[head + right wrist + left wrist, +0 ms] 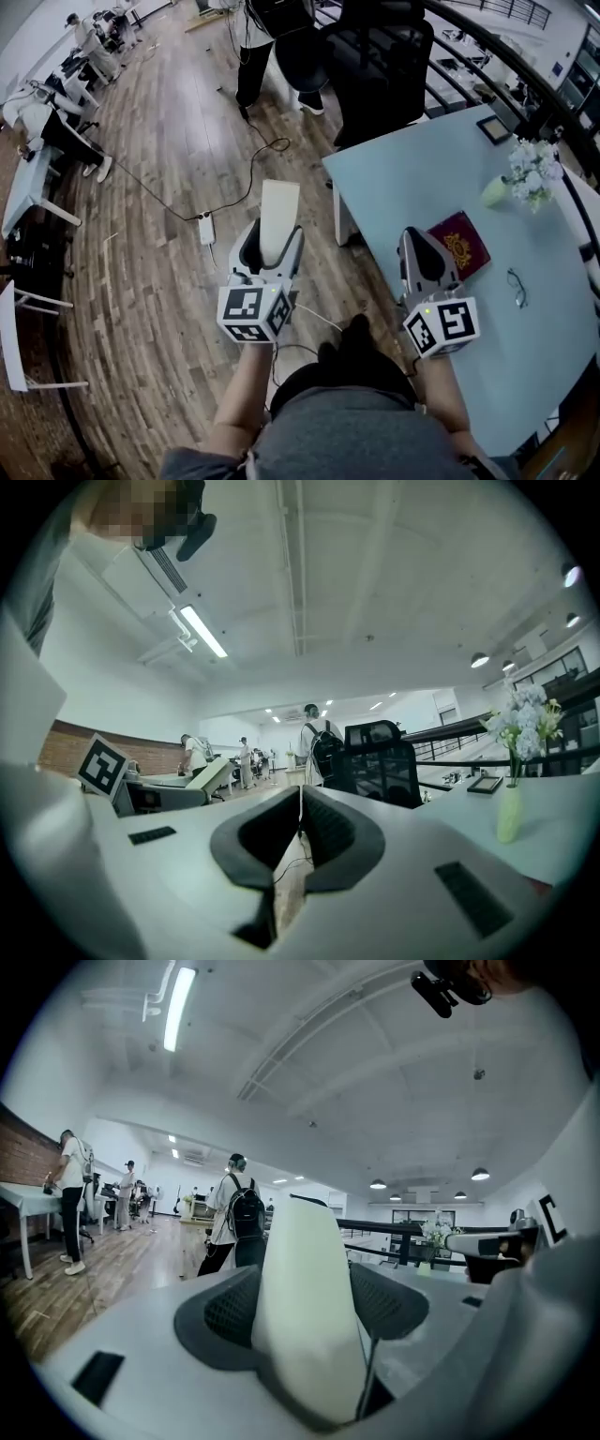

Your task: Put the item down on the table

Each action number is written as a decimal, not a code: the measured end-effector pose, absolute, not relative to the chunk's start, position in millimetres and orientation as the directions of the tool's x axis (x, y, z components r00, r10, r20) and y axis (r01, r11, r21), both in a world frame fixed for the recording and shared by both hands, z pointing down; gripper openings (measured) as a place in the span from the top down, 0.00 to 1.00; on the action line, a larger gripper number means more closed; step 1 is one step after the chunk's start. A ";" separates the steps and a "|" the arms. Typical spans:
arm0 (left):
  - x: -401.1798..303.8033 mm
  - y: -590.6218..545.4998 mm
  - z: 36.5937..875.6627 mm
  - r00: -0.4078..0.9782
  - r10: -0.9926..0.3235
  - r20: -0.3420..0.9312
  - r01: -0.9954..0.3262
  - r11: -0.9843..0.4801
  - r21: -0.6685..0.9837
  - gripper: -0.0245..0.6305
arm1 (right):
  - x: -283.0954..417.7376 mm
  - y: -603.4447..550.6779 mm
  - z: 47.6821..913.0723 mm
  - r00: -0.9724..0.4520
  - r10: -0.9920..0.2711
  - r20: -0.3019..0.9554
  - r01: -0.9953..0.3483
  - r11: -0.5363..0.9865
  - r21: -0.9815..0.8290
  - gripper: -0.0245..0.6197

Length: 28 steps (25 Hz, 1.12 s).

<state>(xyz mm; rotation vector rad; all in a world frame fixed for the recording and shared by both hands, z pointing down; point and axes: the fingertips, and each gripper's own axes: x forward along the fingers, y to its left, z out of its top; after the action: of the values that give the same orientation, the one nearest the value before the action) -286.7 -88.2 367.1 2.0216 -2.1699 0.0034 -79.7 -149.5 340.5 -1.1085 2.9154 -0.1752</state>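
My left gripper is shut on a flat cream-white item that sticks out past the jaws; it hangs over the wooden floor, left of the table. In the left gripper view the cream-white item fills the gap between the dark pads. My right gripper is shut with nothing in it and hovers over the near left part of the light blue table. The right gripper shows its pads meeting at the tips.
On the table lie a dark red booklet, eyeglasses, a small vase of white flowers and a framed picture. A black office chair stands beyond the table. A power strip with cable lies on the floor. People stand farther back.
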 end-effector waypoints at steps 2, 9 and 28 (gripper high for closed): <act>-279.0 -110.2 367.3 -0.034 -0.991 0.129 -0.992 0.049 0.118 0.49 | -70.3 -164.0 341.4 -0.730 -0.684 0.024 -0.681 0.723 -0.113 0.96; -243.0 -171.0 375.2 0.070 -0.986 0.150 -0.992 -0.053 0.114 0.49 | -33.2 -198.3 352.0 -0.662 -0.748 0.049 -0.747 0.653 -0.121 0.96; -118.7 -278.9 427.7 0.361 -0.888 0.283 -0.932 -0.355 0.076 0.49 | 67.6 -232.8 373.9 -0.455 -0.883 0.116 -0.886 0.436 -0.158 0.96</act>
<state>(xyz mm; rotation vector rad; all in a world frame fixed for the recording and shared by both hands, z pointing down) -118.7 -278.9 427.7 2.3988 -1.6342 0.2835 67.6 -232.8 373.9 -1.6484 2.6757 -0.3103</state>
